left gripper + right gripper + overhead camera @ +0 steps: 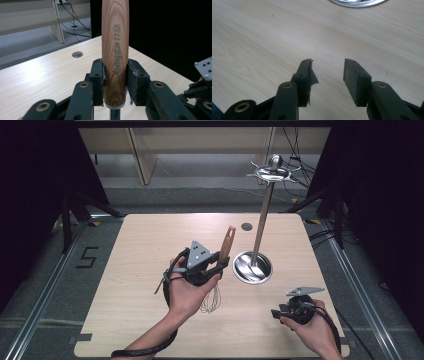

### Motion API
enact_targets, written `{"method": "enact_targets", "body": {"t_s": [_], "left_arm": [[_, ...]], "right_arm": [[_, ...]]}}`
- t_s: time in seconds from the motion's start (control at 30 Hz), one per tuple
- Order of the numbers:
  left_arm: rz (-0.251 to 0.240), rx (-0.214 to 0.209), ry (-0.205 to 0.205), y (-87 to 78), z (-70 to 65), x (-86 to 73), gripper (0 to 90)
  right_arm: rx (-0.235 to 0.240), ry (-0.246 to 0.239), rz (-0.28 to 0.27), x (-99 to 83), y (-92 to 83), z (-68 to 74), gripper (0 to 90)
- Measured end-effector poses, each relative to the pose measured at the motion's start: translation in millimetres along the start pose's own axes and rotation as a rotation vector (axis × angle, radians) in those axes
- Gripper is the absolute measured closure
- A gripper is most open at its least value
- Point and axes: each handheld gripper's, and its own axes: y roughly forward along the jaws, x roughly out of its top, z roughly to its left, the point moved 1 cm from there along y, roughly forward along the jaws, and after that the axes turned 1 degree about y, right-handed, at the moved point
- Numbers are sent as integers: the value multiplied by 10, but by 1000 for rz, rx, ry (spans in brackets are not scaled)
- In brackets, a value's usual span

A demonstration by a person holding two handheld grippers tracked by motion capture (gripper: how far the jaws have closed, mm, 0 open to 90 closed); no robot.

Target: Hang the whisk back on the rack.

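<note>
A whisk with a wooden handle (228,243) and wire loops (212,301) hangs upright over the table's middle. My left gripper (218,262) is shut on that handle, low on the wood; in the left gripper view the handle (115,50) rises between both black jaws. A steel stand has a round base (252,267), a tall pole (263,222) and a hook crown (272,171) on top, just right of the whisk. My right gripper (276,312) is open near the front right of the table, its jaws (327,67) apart over bare wood with nothing between them.
The light wooden table (150,250) has a small round hole (246,226) near its far edge. Black curtains flank both sides. Cables lie on the floor behind the table, by a wooden desk leg (142,160).
</note>
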Motion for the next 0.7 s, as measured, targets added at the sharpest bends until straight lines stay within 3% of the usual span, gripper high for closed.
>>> {"method": "enact_targets", "body": {"t_s": [0.07, 0.53, 0.7], "left_arm": [[-6, 5, 5, 12, -25, 34, 679], [-59, 40, 7, 119, -156, 247, 679], [-67, 61, 28, 152, -195, 309, 679]], "right_arm": [[-46, 5, -24, -5, 12, 16, 589], [-48, 9, -27, -4, 5, 21, 588], [-50, 2, -6, 1, -16, 18, 587]]}}
